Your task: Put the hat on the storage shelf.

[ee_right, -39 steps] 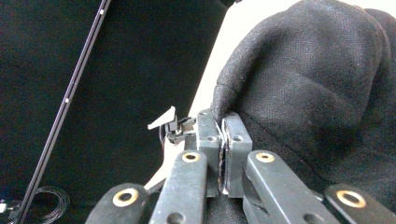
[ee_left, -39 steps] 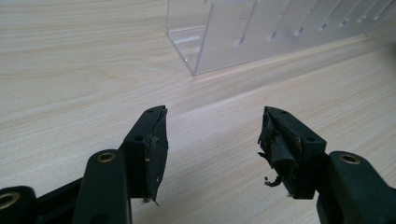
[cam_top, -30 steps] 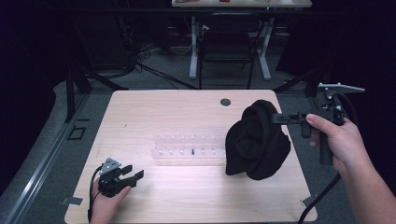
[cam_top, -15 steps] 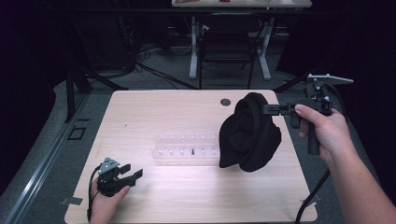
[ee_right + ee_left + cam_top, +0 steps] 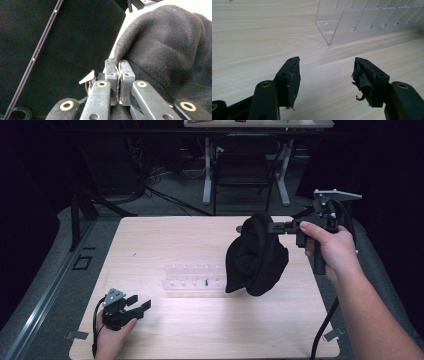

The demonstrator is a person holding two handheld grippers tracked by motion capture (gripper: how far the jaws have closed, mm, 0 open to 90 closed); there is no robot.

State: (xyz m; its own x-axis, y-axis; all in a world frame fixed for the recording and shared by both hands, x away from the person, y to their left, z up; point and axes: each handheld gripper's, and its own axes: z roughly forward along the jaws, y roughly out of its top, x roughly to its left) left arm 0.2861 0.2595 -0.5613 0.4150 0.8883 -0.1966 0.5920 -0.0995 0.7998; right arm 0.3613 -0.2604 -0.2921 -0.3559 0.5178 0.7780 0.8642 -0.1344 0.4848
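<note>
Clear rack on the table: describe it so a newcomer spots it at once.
Start from the light wooden table. Near its middle lies a long, low clear plastic rack with rows of small slots, just left of the hanging black cloth. It is the see-through thing there, lying flat.

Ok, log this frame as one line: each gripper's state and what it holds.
left gripper: open, empty, low over table | right gripper: shut on black cloth, lifted | clear rack: on table

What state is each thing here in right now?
Black fabric garment: lifted, hanging from the right gripper.
Right gripper: shut on the garment's edge.
Left gripper: open, holding nothing, low over the table.
Clear plastic compartment rack: lying on the wooden table.
</note>
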